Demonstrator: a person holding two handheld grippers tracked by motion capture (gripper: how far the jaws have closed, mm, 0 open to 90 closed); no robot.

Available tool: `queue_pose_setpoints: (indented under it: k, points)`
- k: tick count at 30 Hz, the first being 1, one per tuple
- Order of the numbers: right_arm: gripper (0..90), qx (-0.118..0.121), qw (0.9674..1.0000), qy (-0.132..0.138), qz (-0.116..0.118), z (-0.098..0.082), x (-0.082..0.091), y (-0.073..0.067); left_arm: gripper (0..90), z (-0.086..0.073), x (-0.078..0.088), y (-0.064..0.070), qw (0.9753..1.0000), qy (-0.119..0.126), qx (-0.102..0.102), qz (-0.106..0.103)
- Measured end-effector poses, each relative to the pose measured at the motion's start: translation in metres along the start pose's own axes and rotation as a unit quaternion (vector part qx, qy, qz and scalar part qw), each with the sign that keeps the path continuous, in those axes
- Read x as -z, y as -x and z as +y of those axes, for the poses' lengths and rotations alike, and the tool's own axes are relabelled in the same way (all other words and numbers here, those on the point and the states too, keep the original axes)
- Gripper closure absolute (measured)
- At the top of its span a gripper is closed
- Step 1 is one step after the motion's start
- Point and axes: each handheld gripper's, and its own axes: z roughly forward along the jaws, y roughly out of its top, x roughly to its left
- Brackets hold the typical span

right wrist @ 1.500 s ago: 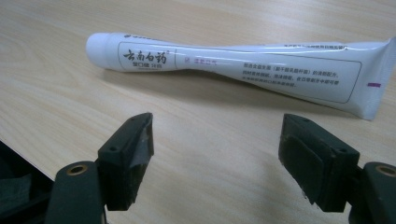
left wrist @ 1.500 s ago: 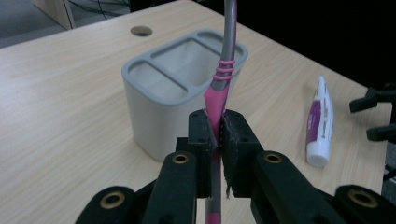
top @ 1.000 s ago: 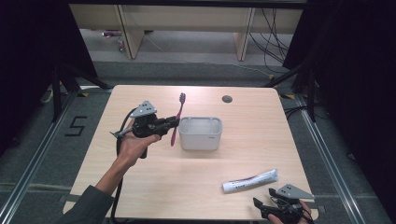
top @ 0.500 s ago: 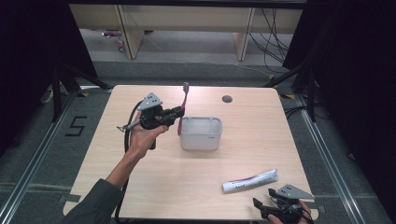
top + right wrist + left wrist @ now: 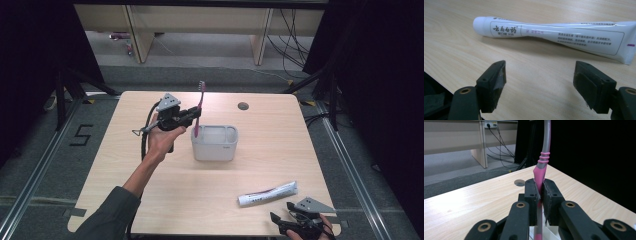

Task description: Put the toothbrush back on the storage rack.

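Here's the left gripper (image 5: 192, 116) clamped tight on the pink toothbrush (image 5: 198, 107), holding it upright with the bristle head up top, right at the near-left corner of the grey holder (image 5: 215, 143) in the middle of the table (image 5: 125, 175). In the left gripper view the two black pads pinch the pink handle (image 5: 539, 176) dead centre, and the pale rim of the holder peeks in just below them. By my reading this is the placing step: the brush is being carried to the holder and is about to go in. From the high view the lower tip seems to sit at or just inside the rim (hard to say which).

Next move, I'd judge: line the tip over the left compartment, lower it straight, then let the jaws part.

Meanwhile the right gripper (image 5: 300, 227) waits at the near right edge of the table, jaws spread wide and holding nothing. The white toothpaste tube (image 5: 554, 33) lies flat just ahead of it, crosswise to the jaws, not touching them. That looks like the following pick.
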Motion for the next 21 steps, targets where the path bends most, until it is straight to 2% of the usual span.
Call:
queue_pose_setpoints:
  k: [2, 10, 17, 18, 19, 20, 21]
  points:
    - [27.2, 0.002, 1.0000, 0.002, 0.001, 0.000, 0.000, 0.000, 82.3, -0.002, -0.002, -0.001, 1.0000, 0.000, 0.006, 0.003]
    - [27.1, 0.004, 1.0000, -0.002, -0.004, 0.000, 0.001, 0.000, 82.3, -0.011, -0.010, 0.001, 0.9999, 0.000, 0.007, 0.008]
    - [27.2, 0.008, 1.0000, -0.003, -0.003, 0.000, 0.001, 0.000, 82.2, -0.022, -0.015, -0.003, 0.9997, -0.004, 0.013, 0.019]
    - [27.1, -0.009, 0.9999, -0.005, 0.005, 0.000, 0.000, -0.002, 82.2, -0.024, -0.015, -0.003, 0.9997, -0.006, 0.015, 0.018]
    - [27.1, 0.007, 1.0000, -0.002, -0.002, 0.000, 0.001, 0.000, 82.2, -0.025, -0.015, -0.004, 0.9997, -0.008, 0.010, 0.019]
    - [27.1, 0.003, 1.0000, -0.002, 0.004, 0.000, 0.000, 0.000, 82.2, -0.027, -0.016, -0.004, 0.9997, -0.010, 0.014, 0.019]
    - [27.1, 0.003, 1.0000, -0.003, -0.001, 0.000, 0.001, 0.000, 82.2, -0.029, -0.016, -0.004, 0.9996, -0.014, 0.017, 0.019]
